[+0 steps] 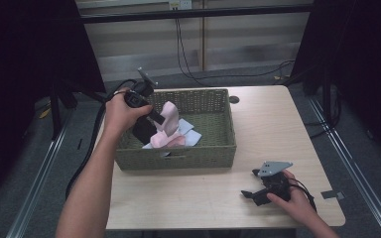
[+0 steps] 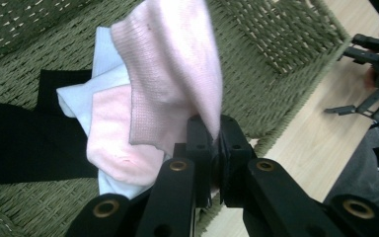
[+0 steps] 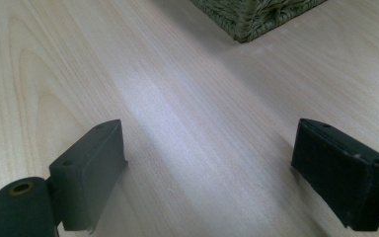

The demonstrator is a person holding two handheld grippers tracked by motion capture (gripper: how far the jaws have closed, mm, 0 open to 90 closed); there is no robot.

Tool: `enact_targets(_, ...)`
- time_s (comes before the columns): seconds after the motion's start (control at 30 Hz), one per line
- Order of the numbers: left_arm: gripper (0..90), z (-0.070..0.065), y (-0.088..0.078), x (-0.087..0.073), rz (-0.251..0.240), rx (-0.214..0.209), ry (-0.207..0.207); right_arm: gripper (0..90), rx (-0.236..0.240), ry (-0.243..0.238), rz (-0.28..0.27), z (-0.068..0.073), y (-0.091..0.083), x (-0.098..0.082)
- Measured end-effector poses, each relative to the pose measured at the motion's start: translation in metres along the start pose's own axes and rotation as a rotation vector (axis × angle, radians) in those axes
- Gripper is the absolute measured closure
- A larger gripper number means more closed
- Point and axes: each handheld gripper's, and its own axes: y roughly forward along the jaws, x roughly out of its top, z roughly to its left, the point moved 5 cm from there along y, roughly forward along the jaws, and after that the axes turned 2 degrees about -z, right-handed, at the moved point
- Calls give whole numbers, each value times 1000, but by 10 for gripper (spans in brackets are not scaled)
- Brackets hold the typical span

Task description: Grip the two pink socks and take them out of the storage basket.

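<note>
Jaws: left gripper [image 2: 216,148] clamps pink cloth [image 2: 175,74] | right gripper [image 3: 207,168] agape | basket [image 1: 178,158] holds white and black cloths

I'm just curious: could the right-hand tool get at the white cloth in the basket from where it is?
Probably not without moving. The right tool rests open on the table, outside the basket. The white cloth lies behind its wall, beside the left tool, which holds the pink cloth.

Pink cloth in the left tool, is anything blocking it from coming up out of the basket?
Nothing visible does. The left tool is shut on the pink cloth, which hangs above the black and white cloths lying in the basket. The space above the basket is open.
</note>
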Motion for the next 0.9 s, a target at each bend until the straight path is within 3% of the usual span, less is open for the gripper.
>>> enact_targets(0.37, 856, -16, -16, 1, 17, -33, 29, 121, 0, 1, 0, 0, 0, 0)
enact_targets(0.9, 856, -41, -29, -5, 49, -66, 112, 121, 0, 0, 0, 0, 0, 0)
